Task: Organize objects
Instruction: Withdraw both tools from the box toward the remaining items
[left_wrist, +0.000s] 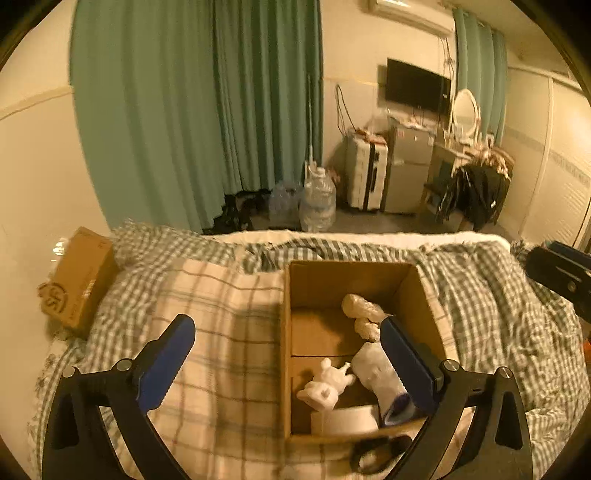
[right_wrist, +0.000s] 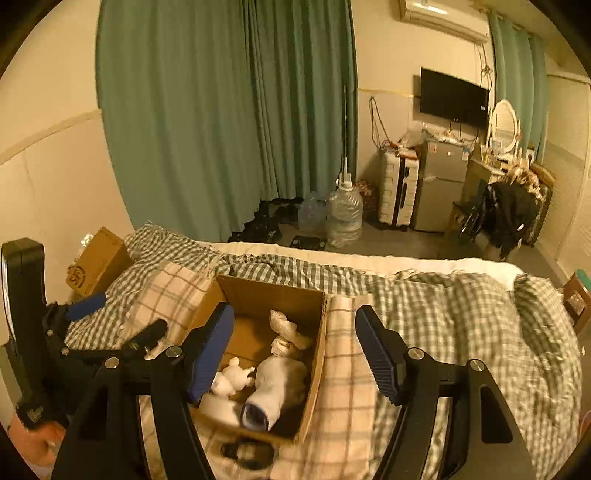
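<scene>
An open cardboard box sits on the checked bedding. Inside lie a white figurine, a white sock with a blue cuff, a wrapped beige bundle and a white card. Black-handled scissors lie on the bed just in front of the box. My left gripper is open and empty, hovering over the box's left side. My right gripper is open and empty above the box's right wall. The left gripper shows at the left of the right wrist view.
A closed brown carton rests at the bed's far left by the wall. Rumpled checked duvet covers the bed. Beyond the bed stand water jugs, a suitcase and a small fridge.
</scene>
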